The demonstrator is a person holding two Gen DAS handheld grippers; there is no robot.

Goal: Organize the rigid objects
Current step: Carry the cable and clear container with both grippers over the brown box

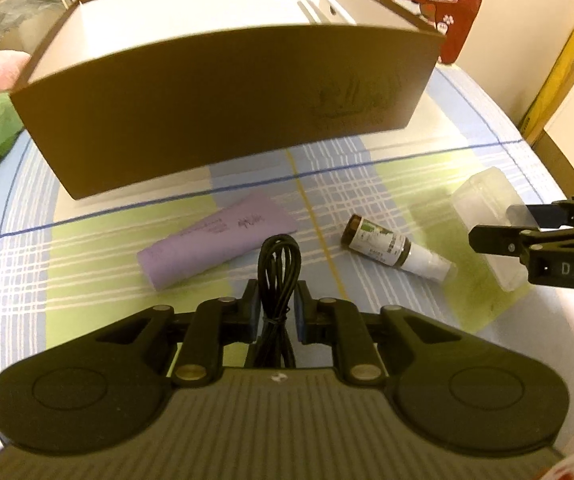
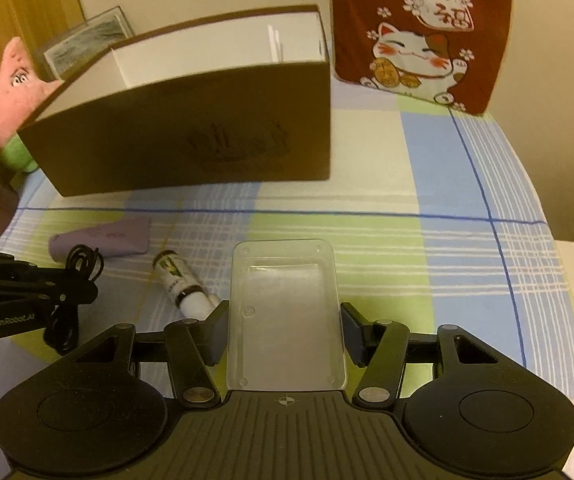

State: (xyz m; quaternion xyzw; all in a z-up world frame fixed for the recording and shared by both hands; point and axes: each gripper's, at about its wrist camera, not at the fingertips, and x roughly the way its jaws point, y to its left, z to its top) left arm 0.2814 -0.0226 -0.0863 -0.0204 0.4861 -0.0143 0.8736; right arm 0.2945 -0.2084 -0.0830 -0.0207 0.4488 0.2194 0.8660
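Brown box (image 1: 223,120) fills the upper frame, nothing visibly in it yet; I've got the clear plastic case (image 2: 287,312) pinched in my right gripper (image 2: 285,332), the black cable (image 1: 279,276) clamped in my left gripper (image 1: 277,312); purple tube (image 1: 215,246) and small bottle (image 1: 397,248) wait mid-frame on the cloth.

Surface: a table covered with a plaid cloth (image 2: 427,240) in pale blue, green and white, crossed by thin blue lines.
Back of table: a large open brown box (image 1: 223,108) with a white inside rests on the cloth.
In front of the box: a lilac tube (image 1: 215,244) lies on its side.
Right of the tube: a small brown bottle (image 1: 395,250) with a white cap lies on its side, near the tube but apart from it.
Far right corner: a red cushion (image 2: 419,32) printed with a white cat.
Left edge: a pink and green plush toy (image 2: 15,92) beside the box.
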